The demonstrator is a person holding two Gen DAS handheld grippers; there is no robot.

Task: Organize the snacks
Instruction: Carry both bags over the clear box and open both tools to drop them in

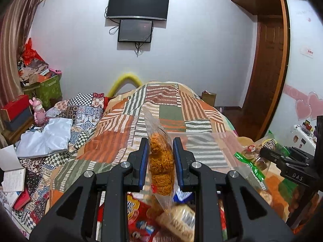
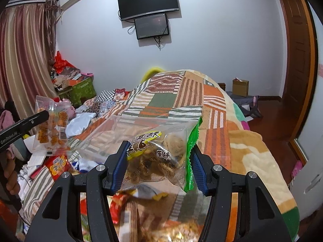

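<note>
A bedroom in a home. A bed under a patchwork blanket [image 1: 161,109] fills the middle, with 2 screens [image 1: 138,4] mounted on the white wall, striped curtains [image 2: 24,46] at the window, a wooden door [image 1: 268,64], and cluttered boxes [image 1: 50,86] beside the bed.

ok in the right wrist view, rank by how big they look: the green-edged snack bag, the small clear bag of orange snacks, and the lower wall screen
1. Green-edged clear snack bag, though it is nearest the camera.
2. Small clear bag of orange snacks.
3. Lower black wall screen, far away, so its real size is unsure.
</note>
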